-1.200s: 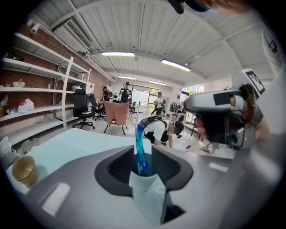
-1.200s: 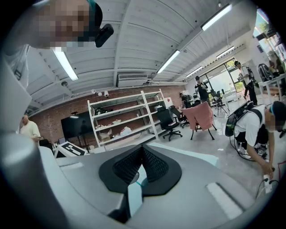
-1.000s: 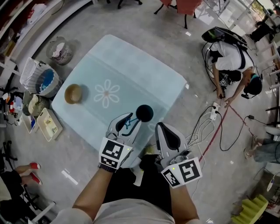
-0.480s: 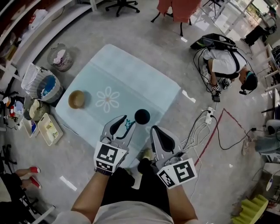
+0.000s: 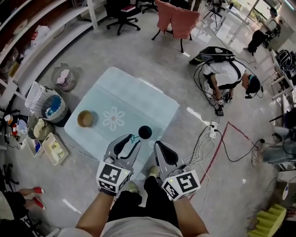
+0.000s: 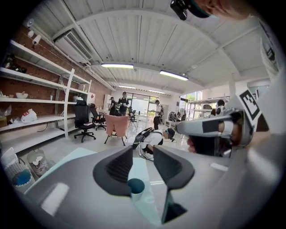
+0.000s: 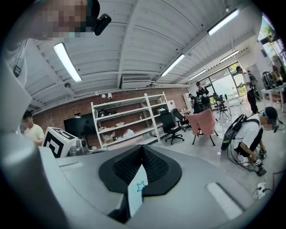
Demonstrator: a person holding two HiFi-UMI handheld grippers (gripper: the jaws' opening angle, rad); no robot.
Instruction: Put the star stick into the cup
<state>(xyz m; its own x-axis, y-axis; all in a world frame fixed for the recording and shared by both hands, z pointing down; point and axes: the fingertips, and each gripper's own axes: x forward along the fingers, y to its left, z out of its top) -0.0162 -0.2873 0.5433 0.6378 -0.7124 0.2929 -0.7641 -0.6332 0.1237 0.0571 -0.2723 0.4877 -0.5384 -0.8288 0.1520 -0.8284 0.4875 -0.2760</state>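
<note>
head view steep over table (image 5: 138,102); gripper views level, facing the room

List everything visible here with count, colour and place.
table: one, light blue, floor centre
cup: one, dark teal, table's near edge
bowl: one, brown, table's left side
star stick: one, white, blue star, in right hand-held gripper
baskets: several, pale, floor left of table
office chair: one, black, beyond table
draped chair: one, pink, beyond table
crouching person: one, white shirt, floor right
left hand-held gripper: one, grey, open, near cup
right hand-held gripper: one, grey, shut on star stick
</note>
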